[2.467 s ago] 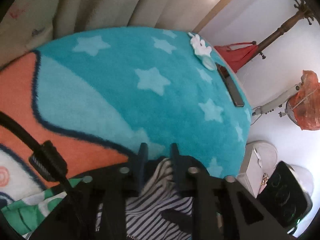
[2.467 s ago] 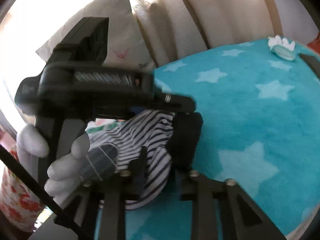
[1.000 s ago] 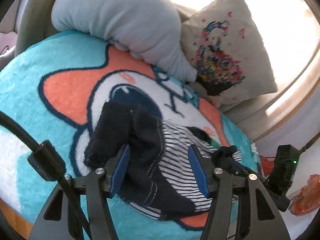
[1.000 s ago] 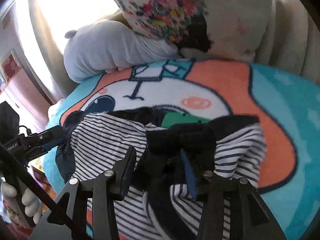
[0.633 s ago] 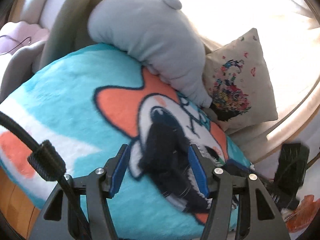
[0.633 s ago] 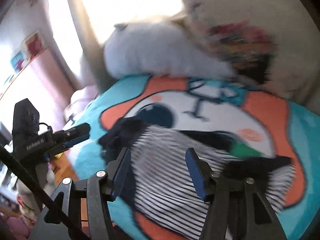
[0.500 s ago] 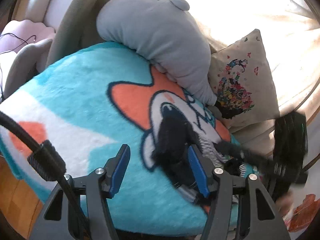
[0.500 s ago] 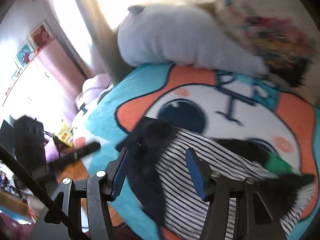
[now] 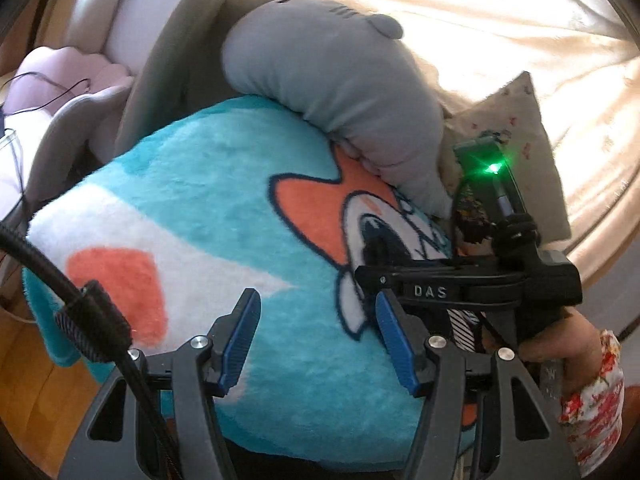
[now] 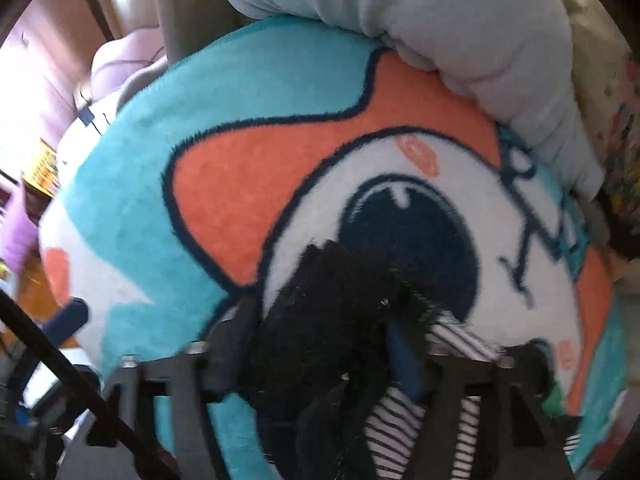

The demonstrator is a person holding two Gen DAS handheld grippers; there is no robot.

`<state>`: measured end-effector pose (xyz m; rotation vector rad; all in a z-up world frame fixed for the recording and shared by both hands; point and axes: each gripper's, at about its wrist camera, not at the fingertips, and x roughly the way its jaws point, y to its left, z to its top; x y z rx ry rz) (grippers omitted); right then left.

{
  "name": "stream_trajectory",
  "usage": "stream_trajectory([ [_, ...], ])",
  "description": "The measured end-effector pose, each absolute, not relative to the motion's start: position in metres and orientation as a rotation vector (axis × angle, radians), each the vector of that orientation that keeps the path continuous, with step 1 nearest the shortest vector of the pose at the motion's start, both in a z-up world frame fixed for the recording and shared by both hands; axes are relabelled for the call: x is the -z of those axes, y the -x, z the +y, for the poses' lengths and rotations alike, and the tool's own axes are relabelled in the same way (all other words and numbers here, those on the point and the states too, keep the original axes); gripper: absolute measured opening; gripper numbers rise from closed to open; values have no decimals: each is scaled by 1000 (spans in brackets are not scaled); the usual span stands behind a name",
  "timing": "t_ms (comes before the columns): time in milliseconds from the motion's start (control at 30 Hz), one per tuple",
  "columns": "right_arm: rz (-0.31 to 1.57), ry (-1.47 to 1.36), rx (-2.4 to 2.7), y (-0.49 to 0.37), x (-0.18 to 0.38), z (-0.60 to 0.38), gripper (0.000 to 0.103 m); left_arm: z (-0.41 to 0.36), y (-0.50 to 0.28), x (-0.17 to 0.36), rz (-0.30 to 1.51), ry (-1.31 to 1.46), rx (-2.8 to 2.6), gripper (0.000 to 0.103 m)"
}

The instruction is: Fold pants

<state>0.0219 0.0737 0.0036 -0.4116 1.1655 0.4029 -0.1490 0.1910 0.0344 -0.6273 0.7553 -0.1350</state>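
pants [image 10: 332, 320] bunched between and just ahead of the right gripper [image 10: 320, 344] jaws, on the blanket [image 10: 240, 184]; dark cuff or waistband end thrust forward past the fingertips, striped cloth trailing back under the right-hand jaw. right jaws spread wide around the dark wad, blue pad showing beside it; hard to tell through the blur whether pinching or only straddling, so cannot tell if closed on the cloth.

left gripper [image 9: 318, 338] jaws wide apart, nothing between them but bare blanket. seen from there, only a sliver of stripes [image 9: 460, 326] off to the right of the right-hand jaw, mostly hidden behind the right gripper's body.

likely handling: light, limp knit, no stiffness, sags and crumples wherever unsupported; plush blanket probably drags at it, so lifting better than sliding. thick dark band looks the firmest place to pinch, near its corners, one jaw pair to each.

long axis hard to read while crumpled; seems to run from the dark end ahead of the right jaws back toward the camera and off to the right. shark plush [image 9: 336, 92] beyond the jaws.
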Motion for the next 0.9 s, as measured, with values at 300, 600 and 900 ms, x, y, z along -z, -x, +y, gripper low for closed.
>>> stream_trajectory([
  [300, 1110, 183, -490, -12, -32, 21, 32, 124, 139, -31, 770, 556, 331, 60],
  [600, 1022, -37, -543, 6, -65, -42, 32, 52, 119, -44, 831, 473, 460, 27],
  [900, 909, -298, -513, 42, -76, -169, 32, -40, 115, -72, 845, 368, 637, 27],
])
